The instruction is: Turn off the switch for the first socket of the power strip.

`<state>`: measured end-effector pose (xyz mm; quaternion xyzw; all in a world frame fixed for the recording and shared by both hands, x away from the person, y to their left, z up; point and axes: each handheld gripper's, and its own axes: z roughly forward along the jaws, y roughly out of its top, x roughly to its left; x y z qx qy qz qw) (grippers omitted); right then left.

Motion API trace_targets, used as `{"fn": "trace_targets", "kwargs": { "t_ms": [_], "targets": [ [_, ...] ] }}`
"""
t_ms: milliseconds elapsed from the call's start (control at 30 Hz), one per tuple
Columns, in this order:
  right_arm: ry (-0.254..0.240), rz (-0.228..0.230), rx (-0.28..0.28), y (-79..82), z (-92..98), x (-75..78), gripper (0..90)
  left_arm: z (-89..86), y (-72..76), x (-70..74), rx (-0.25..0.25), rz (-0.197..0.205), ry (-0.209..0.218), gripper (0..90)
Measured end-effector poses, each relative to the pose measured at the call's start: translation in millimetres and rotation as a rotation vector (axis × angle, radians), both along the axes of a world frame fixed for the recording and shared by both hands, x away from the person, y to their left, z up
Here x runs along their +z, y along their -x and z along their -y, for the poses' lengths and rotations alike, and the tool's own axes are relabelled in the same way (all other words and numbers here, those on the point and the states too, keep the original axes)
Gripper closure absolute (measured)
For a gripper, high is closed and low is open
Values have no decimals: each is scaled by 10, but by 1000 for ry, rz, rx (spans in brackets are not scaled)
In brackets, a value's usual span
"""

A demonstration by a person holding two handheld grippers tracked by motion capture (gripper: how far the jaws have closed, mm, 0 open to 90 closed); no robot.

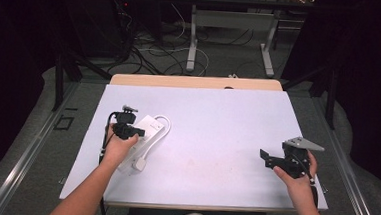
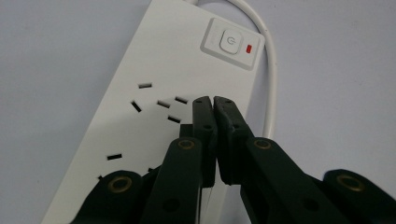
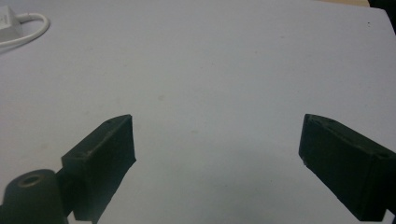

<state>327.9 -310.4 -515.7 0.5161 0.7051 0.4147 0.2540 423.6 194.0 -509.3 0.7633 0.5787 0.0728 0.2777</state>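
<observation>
Left gripper (image 2: 213, 103): we hold its jaws pressed together, gripping nothing, poised over the power strip (image 2: 154, 93) at the table's (image 1: 218, 119) left, likely to press. Right gripper (image 3: 217, 140): jaws spread wide, empty, parked clear on bare surface

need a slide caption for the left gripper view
Closed tongs hover over a white power strip near its power button.
</observation>
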Motion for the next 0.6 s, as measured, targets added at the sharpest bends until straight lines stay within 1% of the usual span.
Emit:
{"fn": "trace_targets", "kwargs": {
  "t_ms": [133,167,200,233,267,300,500,533,600],
  "targets": [
    [5,-5,4,-1,9,3,102,25,-2,-20,1,-13,-10,899],
    [6,-5,5,-1,11,3,102,21,-4,-20,-10,-23,-9,900],
    [6,-1,4,-2,12,1,102,28,-4,-28,-5,-20,-15,900],
    [6,-1,4,-2,12,1,102,33,-1,-39,1,-19,-8,900],
    [6,0,3,-3,12,-1,103,38,1,-43,4,-23,-12,900],
    [6,0,3,-3,12,-1,103,35,4,-46,3,-21,-6,900],
    [0,0,2,-7,3,-7,103,25,11,-51,-1,-21,-1,900],
    [0,-9,4,-1,3,-1,103,26,13,-51,-1,-22,-1,900],
    [1,-4,2,0,0,-2,103,30,14,-53,0,-20,-2,900]
  ]
}}
